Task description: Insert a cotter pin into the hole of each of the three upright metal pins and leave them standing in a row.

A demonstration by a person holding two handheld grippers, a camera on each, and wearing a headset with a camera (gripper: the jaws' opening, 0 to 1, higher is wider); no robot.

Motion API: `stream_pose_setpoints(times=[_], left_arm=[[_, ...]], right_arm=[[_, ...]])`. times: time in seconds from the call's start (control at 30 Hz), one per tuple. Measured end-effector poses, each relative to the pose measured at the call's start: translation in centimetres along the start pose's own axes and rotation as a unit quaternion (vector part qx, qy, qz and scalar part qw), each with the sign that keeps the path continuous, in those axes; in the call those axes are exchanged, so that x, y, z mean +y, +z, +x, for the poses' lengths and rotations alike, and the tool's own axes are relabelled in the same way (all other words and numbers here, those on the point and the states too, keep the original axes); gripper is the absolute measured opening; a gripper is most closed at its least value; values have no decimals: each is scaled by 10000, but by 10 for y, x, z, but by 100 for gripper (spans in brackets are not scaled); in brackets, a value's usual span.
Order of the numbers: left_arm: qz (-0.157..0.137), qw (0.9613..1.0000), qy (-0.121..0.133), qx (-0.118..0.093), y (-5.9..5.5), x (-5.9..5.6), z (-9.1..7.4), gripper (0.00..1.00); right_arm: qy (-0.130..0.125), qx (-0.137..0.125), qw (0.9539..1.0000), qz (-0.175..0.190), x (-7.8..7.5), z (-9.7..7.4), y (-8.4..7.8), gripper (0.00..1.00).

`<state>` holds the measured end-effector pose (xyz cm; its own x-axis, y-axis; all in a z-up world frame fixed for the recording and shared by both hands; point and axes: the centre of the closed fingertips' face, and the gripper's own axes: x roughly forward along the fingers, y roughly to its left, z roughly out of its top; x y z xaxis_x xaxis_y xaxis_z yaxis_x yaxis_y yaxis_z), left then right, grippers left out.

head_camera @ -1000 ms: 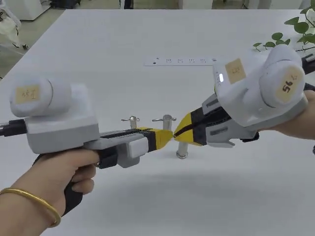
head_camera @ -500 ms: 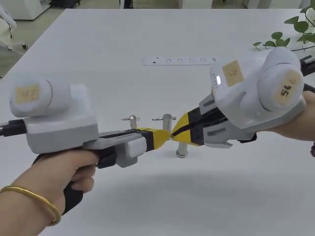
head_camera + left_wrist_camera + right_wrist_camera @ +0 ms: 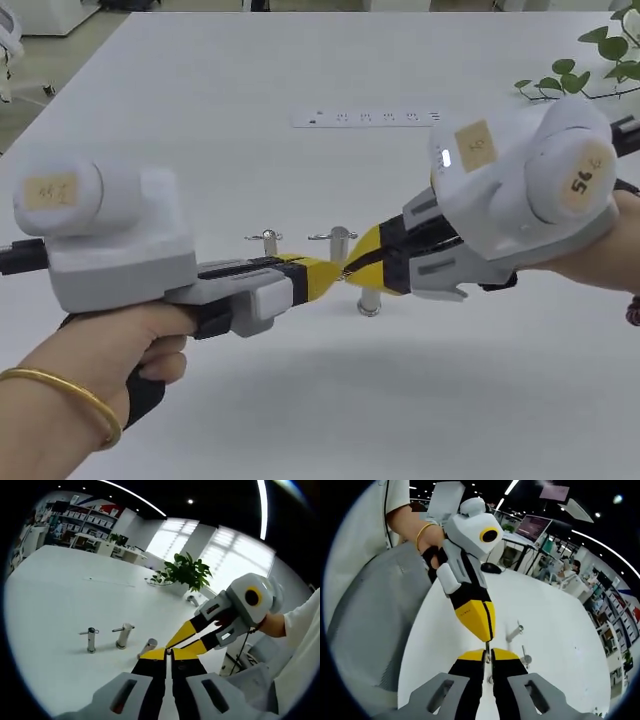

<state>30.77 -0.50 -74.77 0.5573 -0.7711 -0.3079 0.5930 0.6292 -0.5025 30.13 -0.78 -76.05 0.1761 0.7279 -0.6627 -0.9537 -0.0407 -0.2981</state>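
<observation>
You aimed the left tongs [image 3: 335,274] and right tongs [image 3: 352,266] inward, both closed, tips touching above a metal pin [image 3: 369,303], well clear of the worktop [image 3: 250,70] edges.

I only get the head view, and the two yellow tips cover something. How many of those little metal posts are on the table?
Observer: Three. The left gripper view shows a row: far metal pin, middle metal pin, near metal pin.
Visitor: I see wire pieces on two. And the hidden one?
Observer: The middle one's cotter pin is plain. None shows on the near one, whose top looks bare.
Visitor: Are the tips pinching anything?
Observer: In the right gripper view the left hand-held gripper and right hand-held gripper meet tip to tip, jaws shut, with a thin sliver between them, too small to name.
</observation>
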Motion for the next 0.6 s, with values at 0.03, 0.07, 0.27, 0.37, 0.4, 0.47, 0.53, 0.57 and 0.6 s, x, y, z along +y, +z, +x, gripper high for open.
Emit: stream_pose_setpoints(times=[0.03, 0.07, 0.27, 0.37, 0.4, 0.47, 0.53, 0.57, 0.6], left_arm=[[11, 10000, -1, -1, 0, 0, 0, 0], [16, 10000, 2, -3, 0, 1, 0, 0], [118, 9999, -21, -6, 1, 1, -1, 0], [167, 9999, -31, 6, 0, 1, -2, 0], [211, 9998, -70, 13, 0, 0, -2, 0], [310, 9994, -124, 15, 0, -3, -2, 0], [375, 9992, -159, 26, 0, -4, -2, 0], [420, 9989, -187, 32, 0, -5, -2, 0], [465, 9987, -218, 42, -1, -6, -2, 0]], right_arm=[[-16, -11, 10000, 50, -1, 0, -1, 7], [-26, -47, 10000, 83, -2, -1, -1, 7], [55, -171, 9977, 655, -2, -6, -6, 10], [121, -314, 9935, 1091, -2, -7, -8, 11], [181, -328, 9912, 1268, 0, -9, -10, 12], [231, -426, 9855, 1624, 0, -11, -11, 14], [337, -568, 9784, 1959, 1, -13, -10, 16], [394, -630, 9750, 2095, 1, -14, -10, 16], [451, -668, 9737, 2130, 1, -16, -10, 16]])
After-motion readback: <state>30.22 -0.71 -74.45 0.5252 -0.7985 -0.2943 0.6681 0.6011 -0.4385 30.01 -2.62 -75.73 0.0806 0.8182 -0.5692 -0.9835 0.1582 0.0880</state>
